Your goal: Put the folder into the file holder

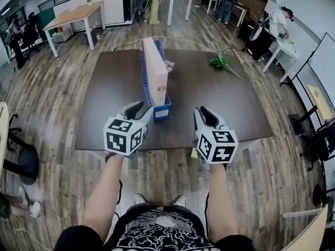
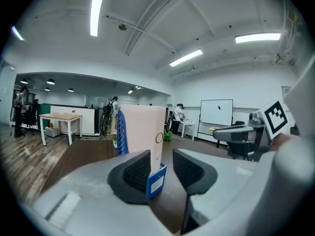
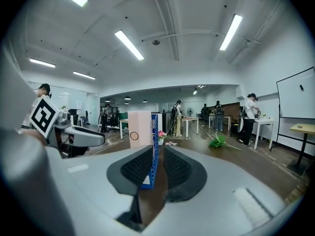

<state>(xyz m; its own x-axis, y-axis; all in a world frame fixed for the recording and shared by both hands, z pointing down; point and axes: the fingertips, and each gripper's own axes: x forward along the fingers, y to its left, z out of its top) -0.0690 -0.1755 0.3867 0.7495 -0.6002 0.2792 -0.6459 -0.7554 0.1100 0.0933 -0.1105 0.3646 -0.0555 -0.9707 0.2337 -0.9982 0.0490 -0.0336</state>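
Note:
A pink folder (image 1: 155,72) stands upright inside a blue file holder (image 1: 162,112) in the middle of a dark brown table (image 1: 104,98). My left gripper (image 1: 137,110) hovers at the table's front edge, just left of the holder's near end. Its jaws are apart with nothing between them. My right gripper (image 1: 205,115) sits to the right of the holder, jaws a narrow gap apart and empty. The left gripper view looks past the left gripper (image 2: 161,168) at the folder (image 2: 142,127) and holder (image 2: 156,181). In the right gripper view, folder (image 3: 139,124) and holder (image 3: 154,146) stand beyond the right gripper (image 3: 158,168).
A green plant sprig (image 1: 224,63) lies on the table's far right part. A small flower item (image 1: 168,64) sits beside the holder's far end. A black chair (image 1: 21,161) stands on the floor at left. Wooden desks (image 1: 73,15) and people are at the back.

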